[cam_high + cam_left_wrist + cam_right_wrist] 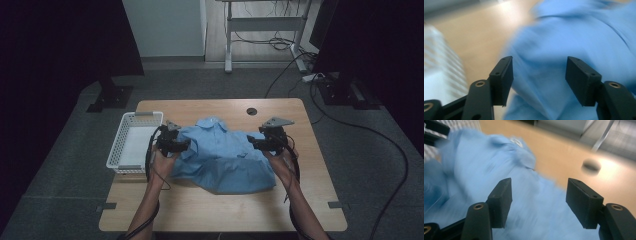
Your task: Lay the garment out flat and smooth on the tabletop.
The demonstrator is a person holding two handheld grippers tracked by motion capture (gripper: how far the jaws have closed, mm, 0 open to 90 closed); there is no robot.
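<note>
A light blue shirt (225,155) lies rumpled on the wooden table (200,205), collar toward the far edge. My left gripper (186,144) hovers at the shirt's left side, my right gripper (252,141) at its right side. In the left gripper view the left gripper (539,80) has its jaws apart above the blue cloth (564,37), gripping nothing. In the right gripper view the right gripper (539,202) also stands open over the shirt (486,170), nothing pinched. Both gripper views are blurred.
A white mesh basket (133,141) stands at the table's left edge, close beside the left gripper. A round cable hole (251,111) sits near the far edge, also seen as a dark spot (591,165). Cables and stands lie on the floor behind.
</note>
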